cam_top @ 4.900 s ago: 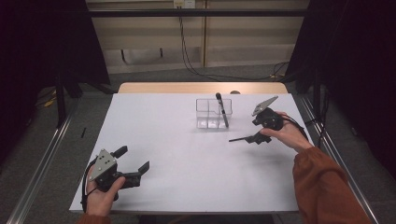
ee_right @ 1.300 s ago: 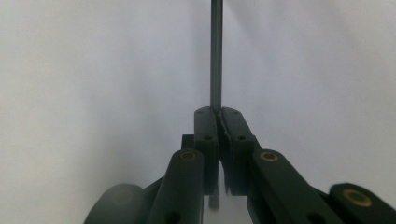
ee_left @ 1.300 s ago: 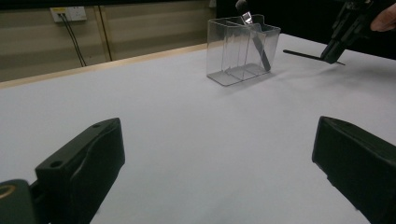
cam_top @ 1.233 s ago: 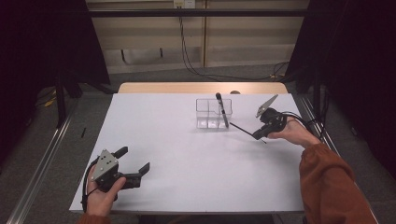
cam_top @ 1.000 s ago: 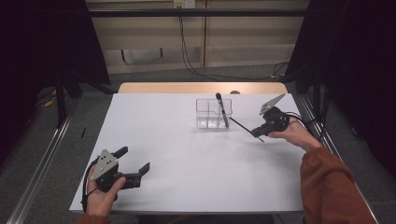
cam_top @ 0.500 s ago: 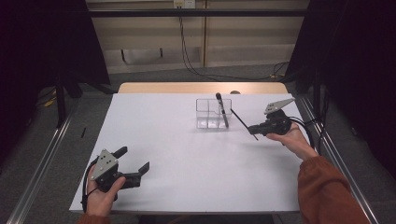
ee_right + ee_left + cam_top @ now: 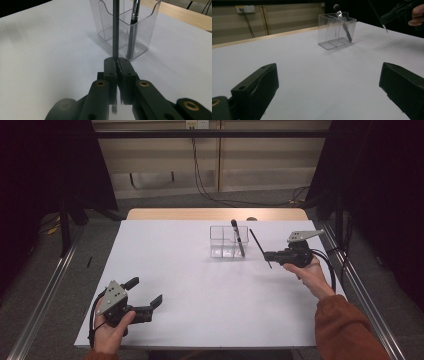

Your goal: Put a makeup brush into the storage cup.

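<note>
On my white table [image 7: 200, 285] I count one clear two-compartment holder [image 7: 229, 241], standing past the middle, with a dark brush [image 7: 238, 239] leaning in its right compartment, tip up. Beyond the far edge: wall cables [image 7: 200, 180]. Between my right gripper [image 7: 271, 255] and the holder the table is bare; the brush already in the holder sits just beside the line of approach. Right gripper: raised off the table to the right of the holder, jaws clenched on a thin dark stick [image 7: 260, 248], which slants up and away toward the holder, close to it but apart. Left gripper [image 7: 146, 295]: resting at the near left corner, well apart from everything, jaws spread wide with nothing between them.
</note>
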